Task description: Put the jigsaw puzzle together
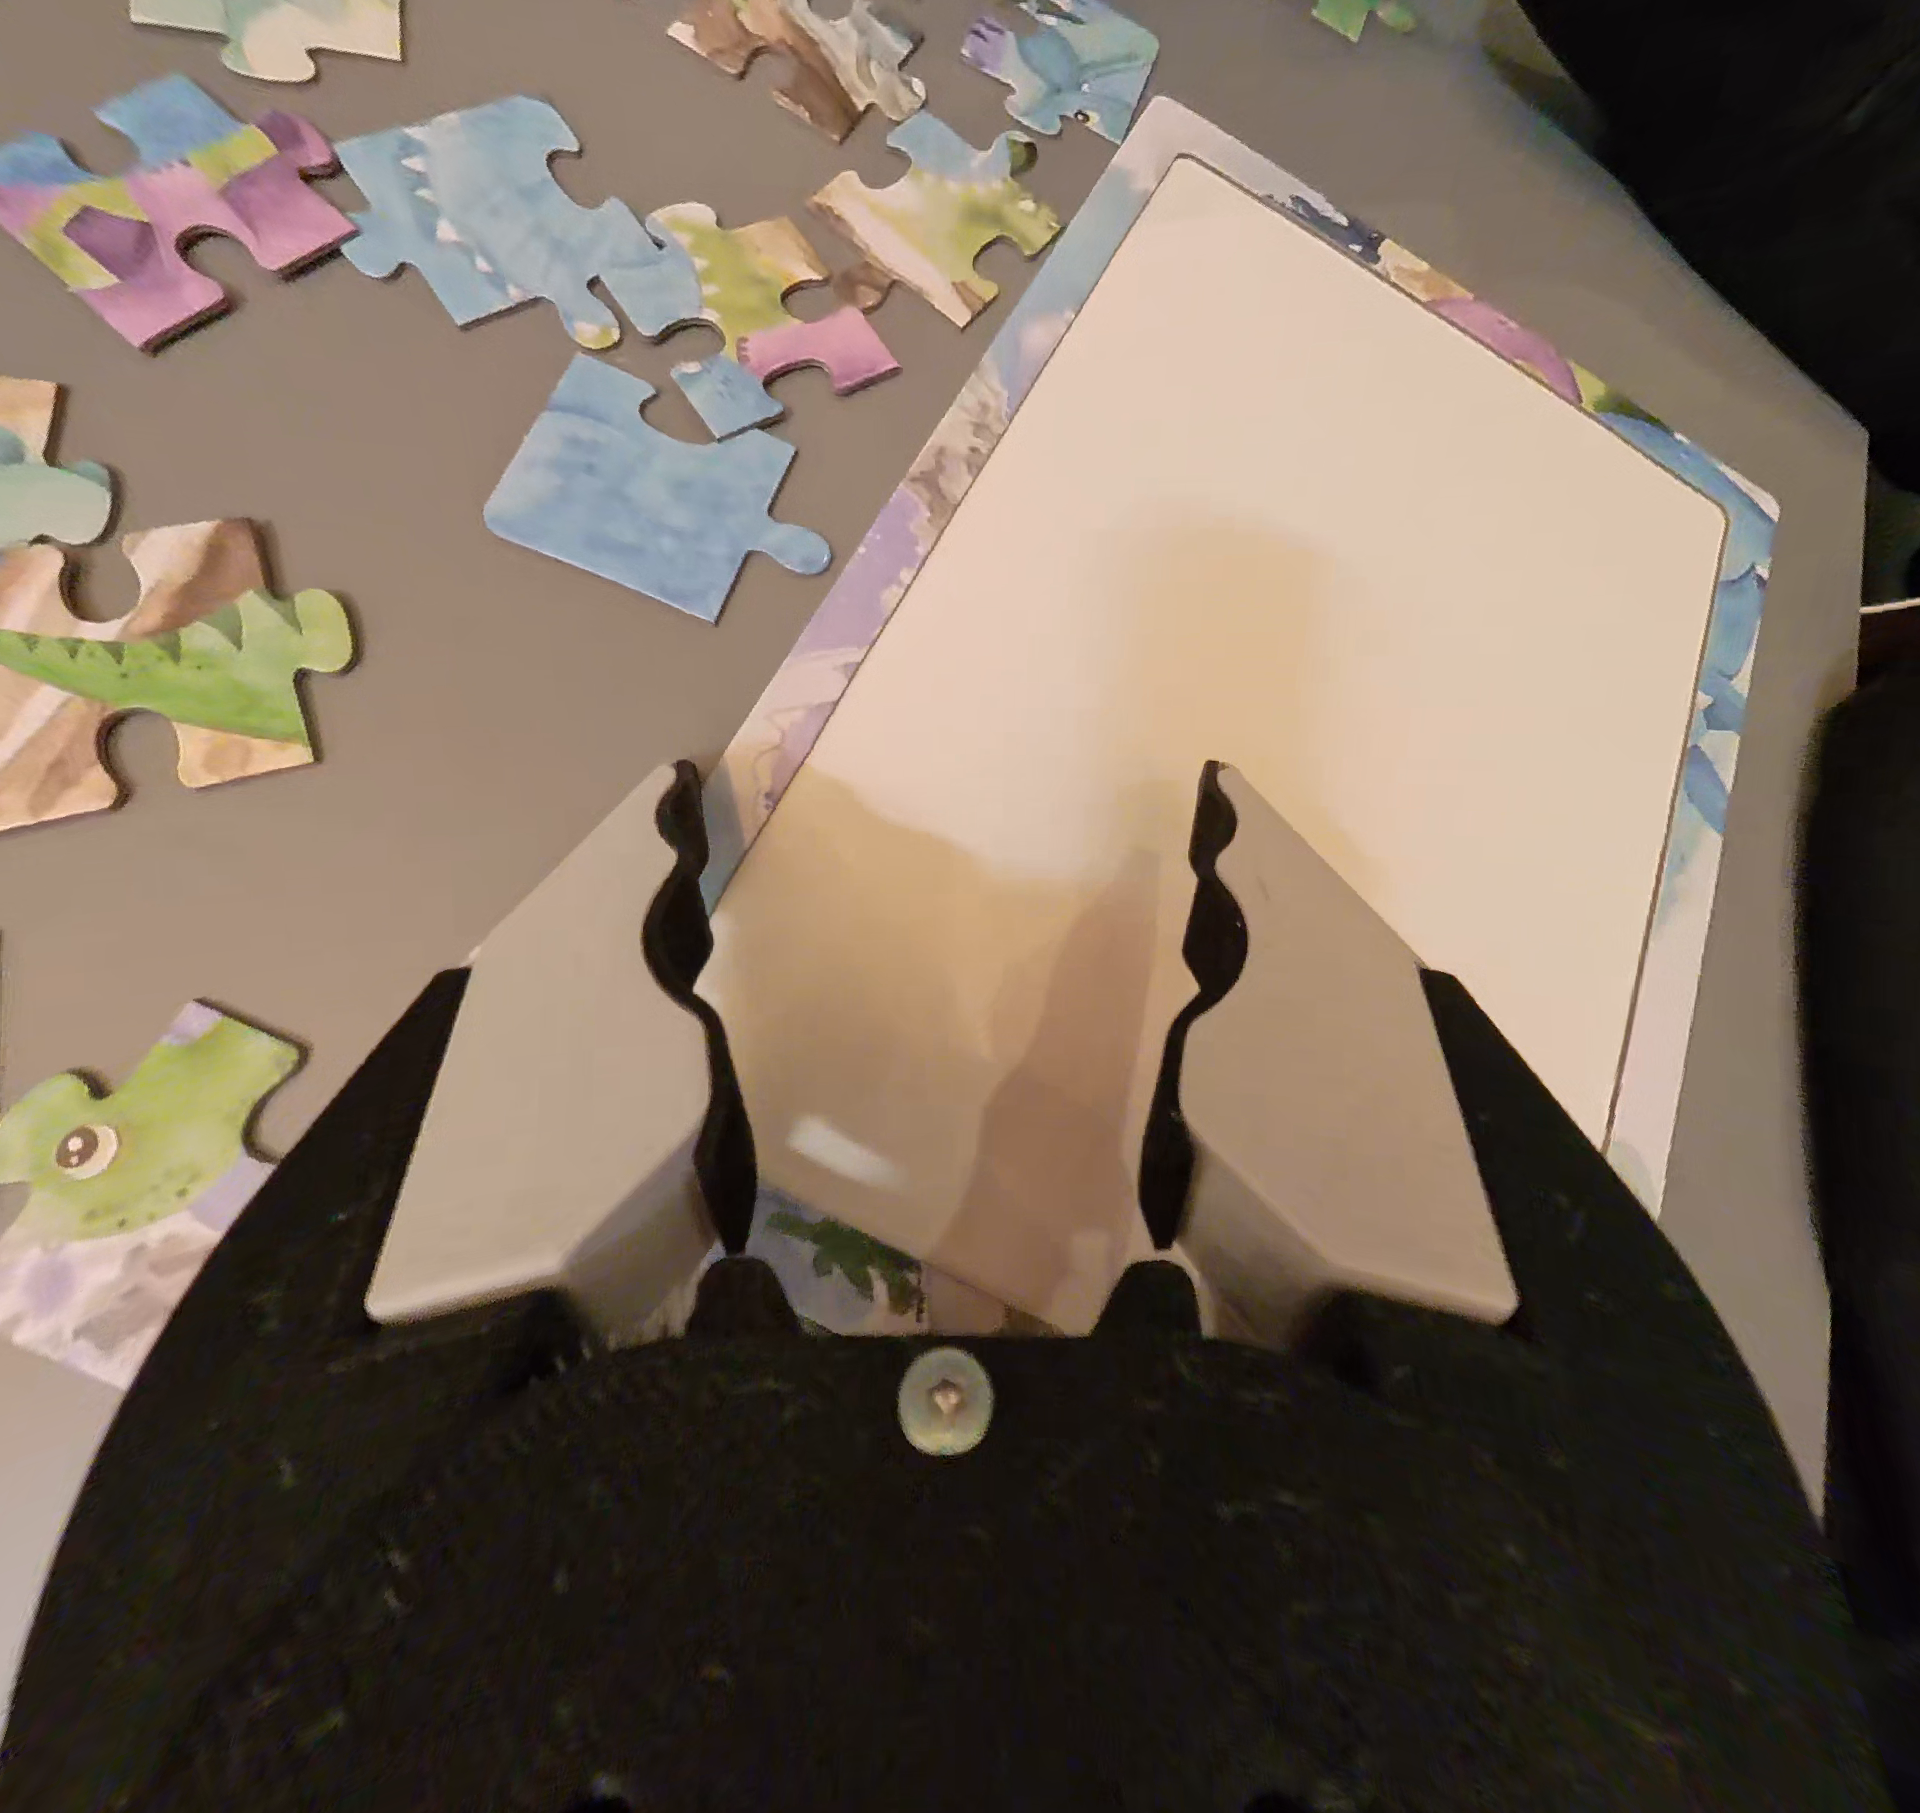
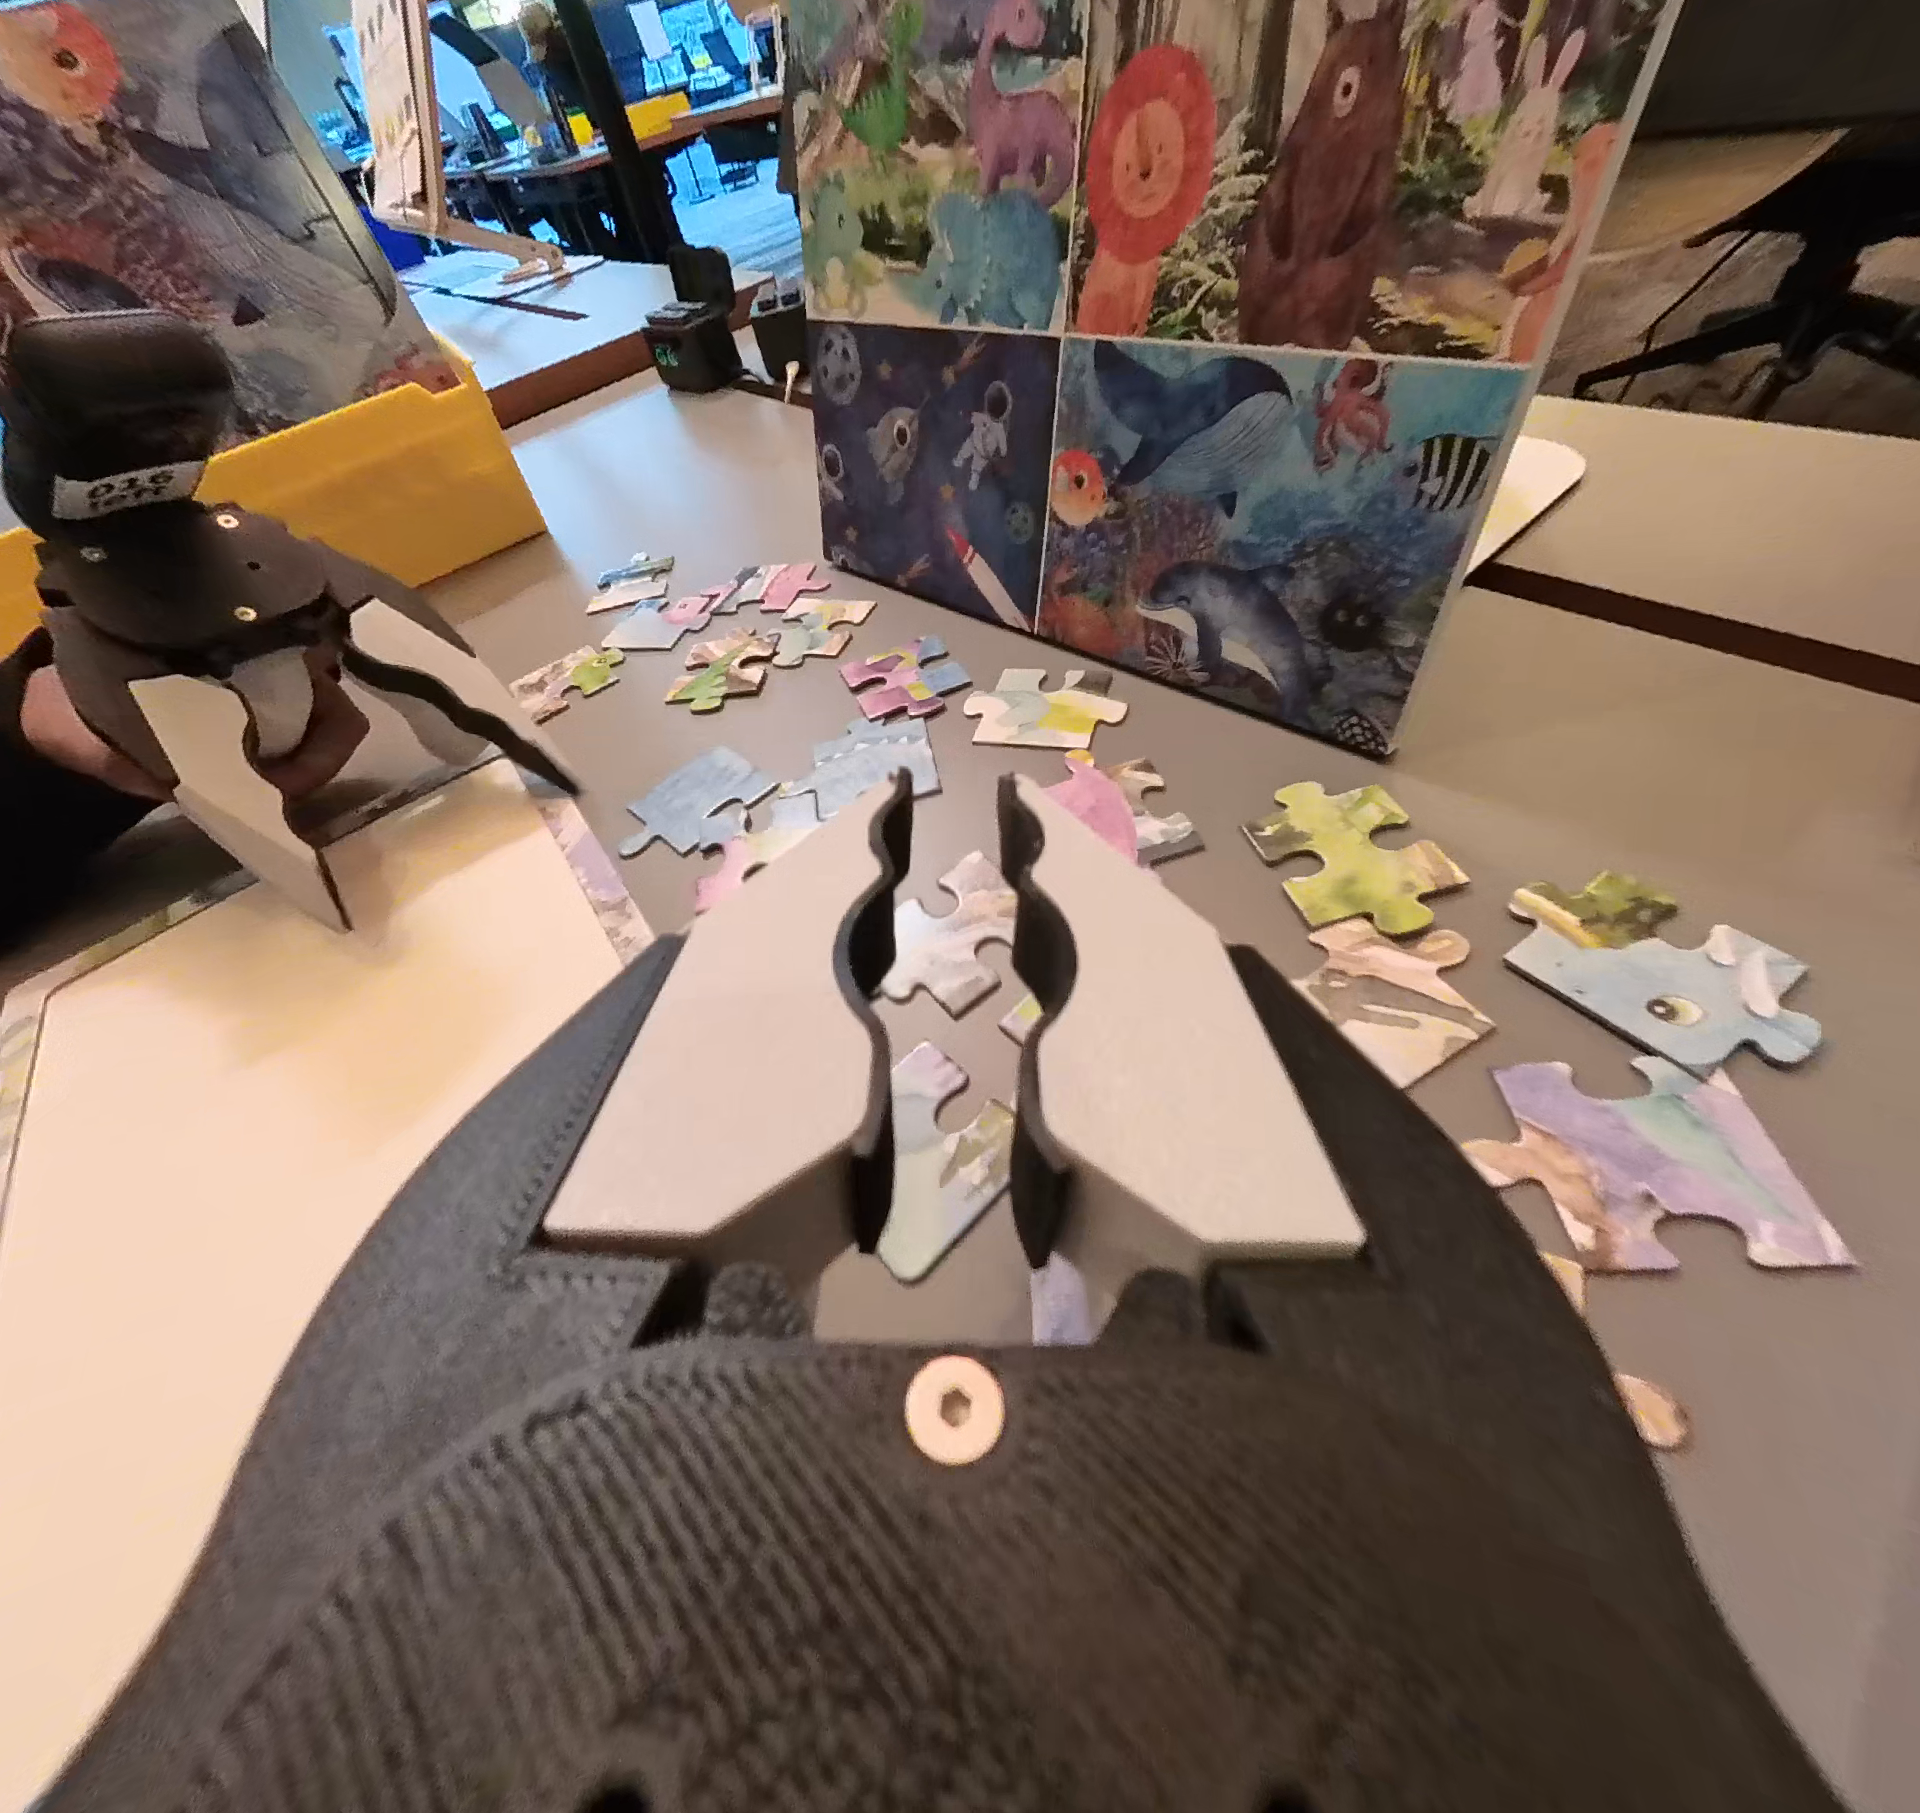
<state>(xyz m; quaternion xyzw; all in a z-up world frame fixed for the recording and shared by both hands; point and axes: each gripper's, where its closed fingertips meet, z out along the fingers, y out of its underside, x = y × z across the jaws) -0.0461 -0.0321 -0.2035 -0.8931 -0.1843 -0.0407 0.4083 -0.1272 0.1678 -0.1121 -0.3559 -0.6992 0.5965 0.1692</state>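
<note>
The left gripper [image 1: 945,776] hung spread wide over the blank puzzle tray [image 1: 1299,558], while the right gripper [image 2: 956,787], narrowly parted and empty, hovered above loose pieces [image 2: 1361,870] on the bench [image 2: 1558,755].

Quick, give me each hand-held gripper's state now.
Left hand-held gripper: open, empty, over the puzzle tray.
Right hand-held gripper: open with a narrow gap, holding nothing.
</note>
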